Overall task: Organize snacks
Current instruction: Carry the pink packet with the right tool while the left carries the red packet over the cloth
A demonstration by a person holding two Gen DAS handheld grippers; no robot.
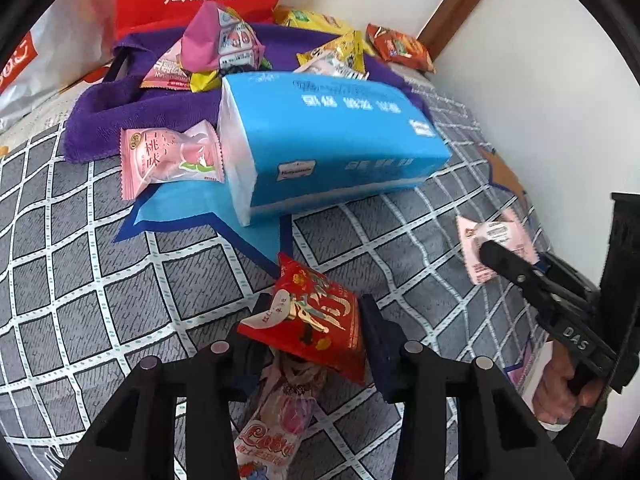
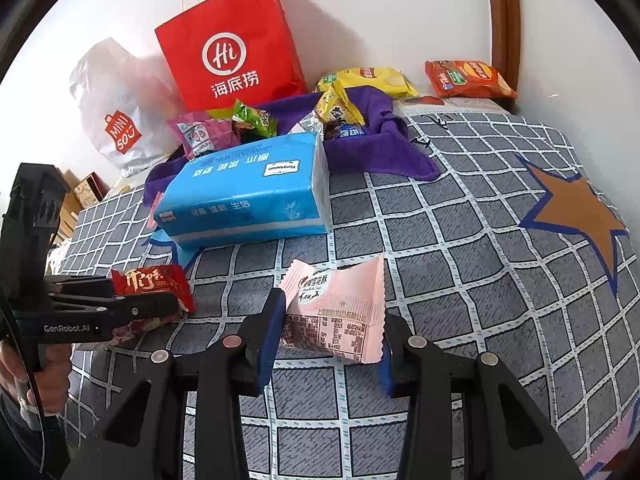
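My left gripper (image 1: 314, 314) is shut on a red foil snack packet (image 1: 320, 332) and holds it just above the checked bedspread (image 1: 120, 280). Directly under it lies a pink and white "Love" snack packet (image 1: 272, 432). My right gripper (image 2: 332, 312) is shut on a pale pink snack packet (image 2: 340, 304), which stands upright between its blue pads. In the right wrist view the left gripper (image 2: 176, 304) comes in from the left with the red packet (image 2: 152, 282). In the left wrist view the right gripper (image 1: 492, 252) and its pink packet (image 1: 496, 236) are at the right edge.
A blue tissue pack (image 2: 248, 196) lies mid-bed against a purple cloth (image 2: 384, 152) strewn with several snack packets. Behind it stand a red paper bag (image 2: 228, 48) and a white plastic bag (image 2: 120, 120). A pink peach packet (image 1: 168, 156) leans by the tissues. Yellow (image 2: 376, 78) and orange (image 2: 468, 78) bags lie by the wall.
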